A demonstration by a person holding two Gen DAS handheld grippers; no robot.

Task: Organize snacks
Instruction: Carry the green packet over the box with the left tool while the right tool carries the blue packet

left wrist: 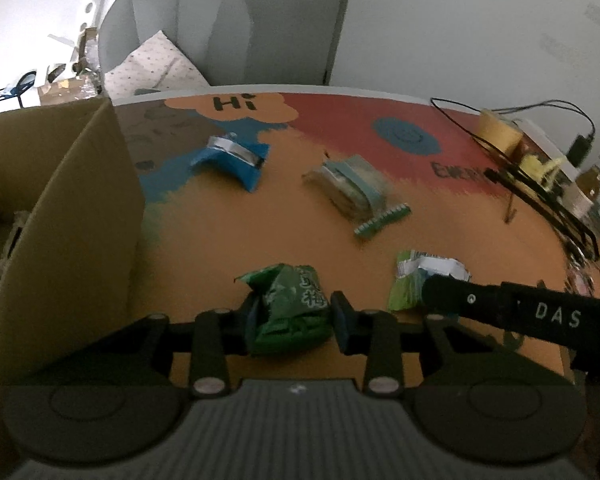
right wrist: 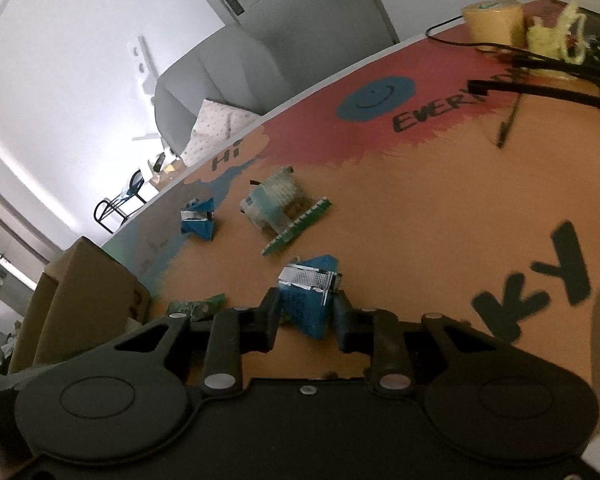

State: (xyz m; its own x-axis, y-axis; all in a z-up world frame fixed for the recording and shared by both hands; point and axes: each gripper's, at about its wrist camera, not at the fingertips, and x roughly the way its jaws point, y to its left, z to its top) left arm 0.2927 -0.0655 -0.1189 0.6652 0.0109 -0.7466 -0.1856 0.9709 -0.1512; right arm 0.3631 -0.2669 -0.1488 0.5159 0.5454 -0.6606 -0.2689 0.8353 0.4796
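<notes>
My left gripper [left wrist: 294, 316] is shut on a dark green snack bag [left wrist: 290, 312], just above the orange table mat. My right gripper [right wrist: 306, 318] is shut on a blue snack packet [right wrist: 310, 300] with a silver seal. Another blue packet [left wrist: 232, 160] lies far left on the mat; it also shows in the right wrist view [right wrist: 198, 222]. A clear cracker pack with a green edge [left wrist: 354, 190] lies mid-table, also in the right wrist view [right wrist: 280, 208]. A light green packet [left wrist: 416, 280] lies right of my left gripper, partly behind the black right gripper body [left wrist: 520, 316].
An open cardboard box [left wrist: 72, 216] stands at the table's left; its wall also shows in the right wrist view [right wrist: 84, 304]. Cables, a yellow tape roll [left wrist: 498, 130], bottles and clutter crowd the right edge. A grey chair [left wrist: 176, 28] stands behind the table.
</notes>
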